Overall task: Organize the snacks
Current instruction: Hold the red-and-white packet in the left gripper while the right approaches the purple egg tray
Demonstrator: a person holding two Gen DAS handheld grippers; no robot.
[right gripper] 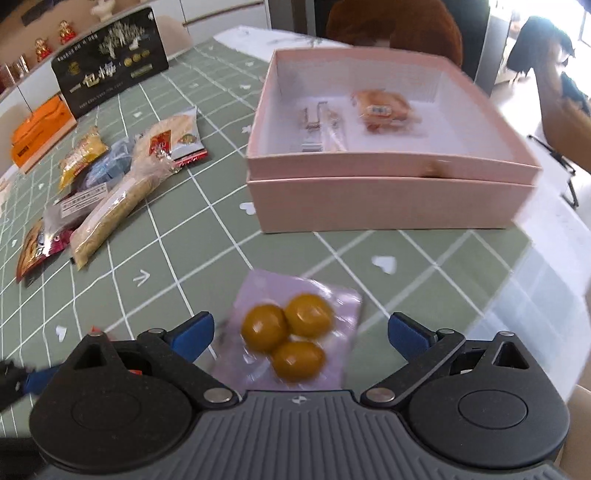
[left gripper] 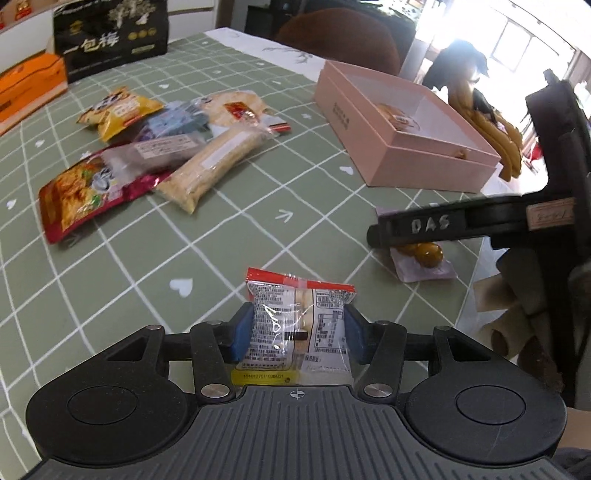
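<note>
My left gripper (left gripper: 295, 326) is shut on a small clear snack packet with a red top edge (left gripper: 299, 321). Its blue pads press the packet's two sides, and it stands upright above the green checked tablecloth (left gripper: 221, 240). My right gripper (right gripper: 301, 332) is open wide. A pale purple pouch holding three yellow balls (right gripper: 295, 332) lies on the cloth between its pads, untouched. In the left wrist view one finger of the right gripper (left gripper: 417, 225) hangs over that pouch (left gripper: 424, 258). The open pink box (right gripper: 388, 203) stands beyond it.
The pink box (left gripper: 399, 147) holds an orange packet (right gripper: 384, 107) and a clear wrapped bar (right gripper: 321, 125). A pile of several snack packs (left gripper: 147, 147) lies to the left. A black bag (left gripper: 110, 33) and an orange box (left gripper: 26, 88) stand at the back left. The table edge (right gripper: 546, 295) is close on the right.
</note>
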